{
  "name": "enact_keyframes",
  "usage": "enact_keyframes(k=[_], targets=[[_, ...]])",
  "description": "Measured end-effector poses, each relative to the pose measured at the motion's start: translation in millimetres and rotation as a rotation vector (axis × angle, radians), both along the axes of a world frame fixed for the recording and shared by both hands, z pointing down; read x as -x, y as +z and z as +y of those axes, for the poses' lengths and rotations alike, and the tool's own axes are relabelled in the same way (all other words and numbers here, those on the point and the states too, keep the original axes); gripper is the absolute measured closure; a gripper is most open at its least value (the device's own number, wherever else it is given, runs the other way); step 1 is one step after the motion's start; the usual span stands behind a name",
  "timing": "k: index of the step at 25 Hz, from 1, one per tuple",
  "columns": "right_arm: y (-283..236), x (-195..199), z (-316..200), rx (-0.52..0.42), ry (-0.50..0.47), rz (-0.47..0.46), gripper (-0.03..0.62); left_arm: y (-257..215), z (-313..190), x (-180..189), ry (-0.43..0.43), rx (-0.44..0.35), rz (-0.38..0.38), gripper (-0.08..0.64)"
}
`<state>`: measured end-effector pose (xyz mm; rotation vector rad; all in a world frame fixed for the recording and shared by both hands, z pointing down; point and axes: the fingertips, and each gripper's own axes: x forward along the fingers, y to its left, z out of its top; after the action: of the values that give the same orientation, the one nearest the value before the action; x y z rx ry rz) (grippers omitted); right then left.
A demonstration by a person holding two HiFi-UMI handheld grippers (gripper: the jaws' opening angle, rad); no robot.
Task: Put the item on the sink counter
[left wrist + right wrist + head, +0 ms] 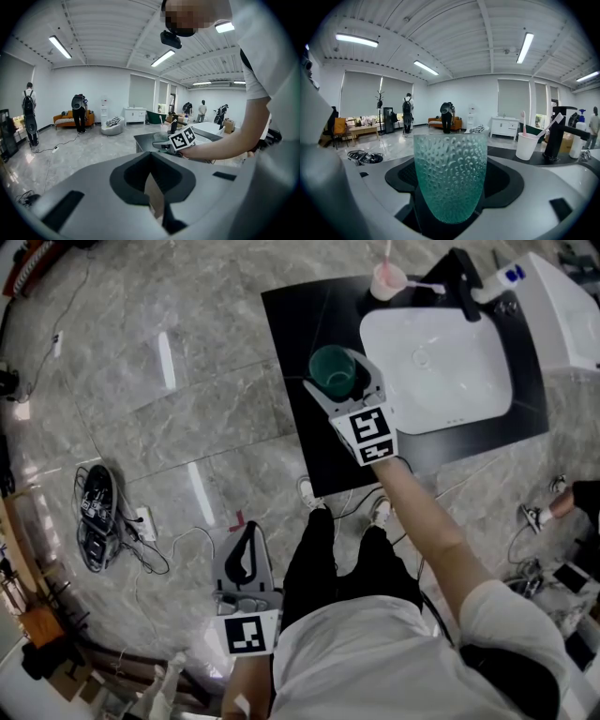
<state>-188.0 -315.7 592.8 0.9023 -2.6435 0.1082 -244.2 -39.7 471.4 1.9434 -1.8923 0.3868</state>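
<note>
Right gripper [339,376] pinches an upright green cup [450,173] over the black sink counter [300,324]; left gripper [246,554] has jaws pressed together

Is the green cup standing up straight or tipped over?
Standing up straight. The green cup sits upright between the right gripper's jaws, its open mouth facing up in the head view.

I see a shiny grey stone floor [187,362] with cables [161,563] on it. Long lights [356,40] glow on the white ceiling [454,42]. An orange sofa [63,120] stands by the far wall [93,86].
</note>
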Motion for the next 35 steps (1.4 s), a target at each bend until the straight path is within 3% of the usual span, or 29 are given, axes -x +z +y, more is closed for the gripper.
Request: enact_keyframes(k=[35], targets=[[8.2, -18.1, 6.0, 0.065, 0.016, 0.037, 0.225, 2.7, -2.4, 2.9, 0.008, -0.034, 0.043, 0.557]])
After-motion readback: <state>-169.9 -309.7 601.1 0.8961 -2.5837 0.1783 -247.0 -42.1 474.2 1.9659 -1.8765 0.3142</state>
